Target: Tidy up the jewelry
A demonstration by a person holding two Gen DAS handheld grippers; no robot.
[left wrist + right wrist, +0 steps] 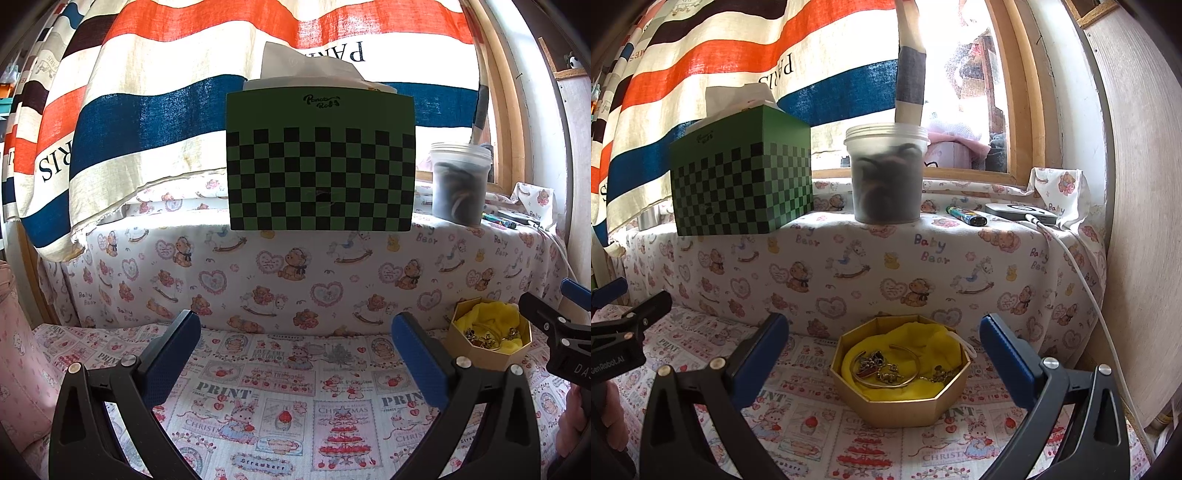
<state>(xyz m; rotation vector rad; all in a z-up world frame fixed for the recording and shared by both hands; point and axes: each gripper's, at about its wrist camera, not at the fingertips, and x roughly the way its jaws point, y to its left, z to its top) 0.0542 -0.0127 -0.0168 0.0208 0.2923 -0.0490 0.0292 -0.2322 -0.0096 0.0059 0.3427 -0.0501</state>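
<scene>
While both grippers (295,354) (882,354) gape wide, only right view shows bangle (886,369) in gold box (901,402).

Each tool has two black plastic arms with triangular cut-outs, round silver screws at the joints, and blue textured pads on the fingers. This holds for the left tool (295,354) and the right tool (884,354) alike. The left tool's black body bears white lettering, "GenRobot.AI".

Striped curtain (155,122), bright wood-framed window (982,92), teddy-print covered ledge (849,266)
</scene>
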